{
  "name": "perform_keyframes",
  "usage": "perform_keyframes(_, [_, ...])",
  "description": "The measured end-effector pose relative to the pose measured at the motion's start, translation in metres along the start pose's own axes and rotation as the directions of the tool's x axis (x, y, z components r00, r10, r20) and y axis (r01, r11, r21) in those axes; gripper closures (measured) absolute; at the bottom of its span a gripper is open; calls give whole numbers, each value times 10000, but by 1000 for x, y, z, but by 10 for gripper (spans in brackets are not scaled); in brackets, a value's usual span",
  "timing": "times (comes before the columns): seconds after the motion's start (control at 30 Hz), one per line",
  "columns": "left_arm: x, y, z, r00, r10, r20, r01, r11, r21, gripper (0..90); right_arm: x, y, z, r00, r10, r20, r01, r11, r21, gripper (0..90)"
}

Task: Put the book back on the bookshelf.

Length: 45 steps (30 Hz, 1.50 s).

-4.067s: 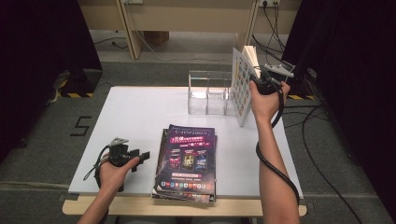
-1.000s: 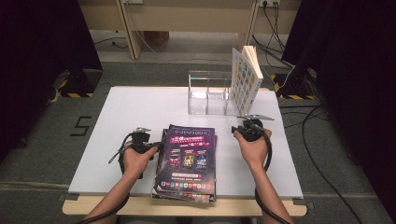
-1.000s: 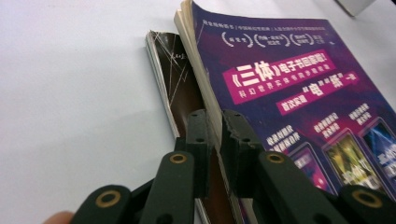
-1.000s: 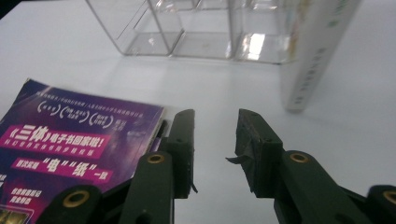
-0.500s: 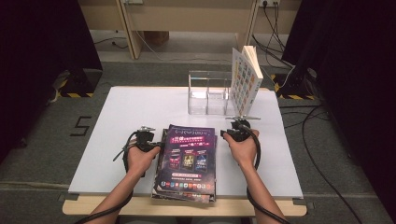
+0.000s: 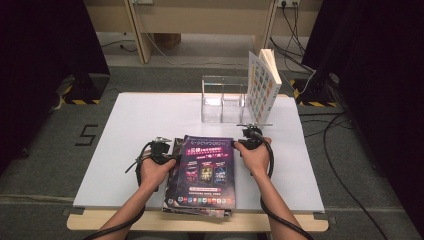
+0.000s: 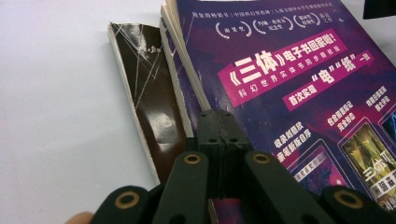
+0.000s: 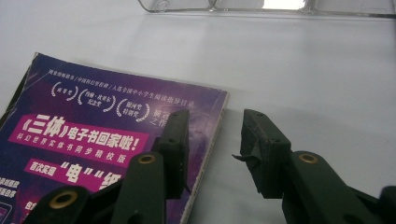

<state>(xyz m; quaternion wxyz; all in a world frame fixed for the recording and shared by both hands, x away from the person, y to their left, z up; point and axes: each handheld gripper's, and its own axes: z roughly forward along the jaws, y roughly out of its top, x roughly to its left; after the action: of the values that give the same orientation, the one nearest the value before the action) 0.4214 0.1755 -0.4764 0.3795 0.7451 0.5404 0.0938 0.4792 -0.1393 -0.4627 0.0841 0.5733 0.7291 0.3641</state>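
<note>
White table carries my work. Nearest, the book stack lies at the front edge. My left gripper is fully closed, empty, at its left side. My right gripper has just been opening, jaws astride the top book's right edge. Farther stands a clear holder.

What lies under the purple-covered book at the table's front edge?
Under the purple book more books are stacked; one with a dark brown cover juts out at its left. The stack's lower covers are hidden.
</note>
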Motion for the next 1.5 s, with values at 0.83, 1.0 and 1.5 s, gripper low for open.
perform_keyframes(0.83, [-4, 5, 5, 9997, 140, -219, -136, 9997, 179, 888, -11, 14, 29, 9881, 1204, -961, -1157, 9919, 530, 518])
perform_keyframes(1.0, [-4, 5, 5, 9997, 133, -205, -129, 9997, 203, 888, -12, 13, 32, 9830, 1479, -1090, -1431, 9884, 505, 511])
perform_keyframes(1.5, [-6, 5, 6, 9993, 195, -331, -189, 9996, 198, 892, -9, 9, 21, 9863, 1399, -877, -1408, 9900, -47, 605])
